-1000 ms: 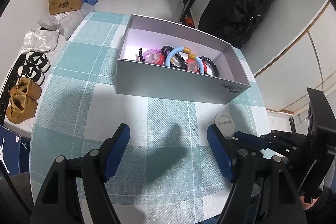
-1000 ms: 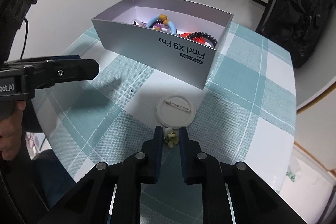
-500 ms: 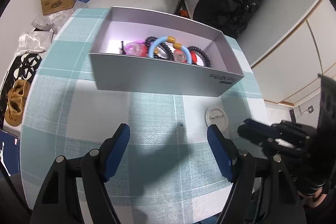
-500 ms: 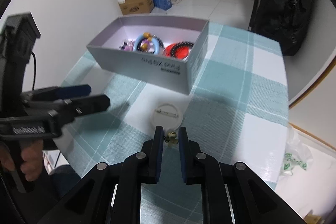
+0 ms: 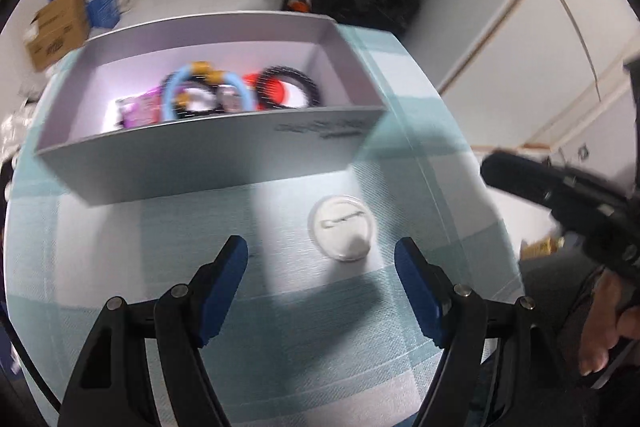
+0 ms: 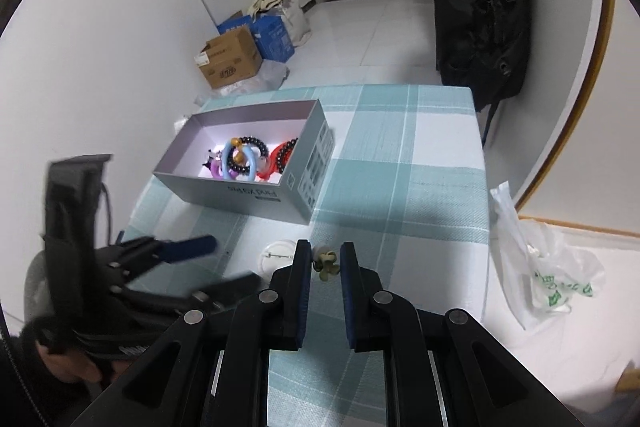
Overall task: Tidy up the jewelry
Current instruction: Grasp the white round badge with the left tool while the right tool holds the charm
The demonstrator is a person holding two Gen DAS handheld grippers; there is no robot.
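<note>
Green charm (image 6: 326, 262) pinched in right gripper (image 6: 325, 261); left gripper (image 5: 320, 257) spread above badge (image 5: 342, 228).

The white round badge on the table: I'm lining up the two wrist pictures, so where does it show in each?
Left wrist view: the white round badge lies right of centre on the tablecloth, between the left gripper's open fingers and a bit beyond them.
Right wrist view: only part of it shows, lower centre, just left of the right gripper.
Shared landmark: the grey box, just beyond the badge.
</note>
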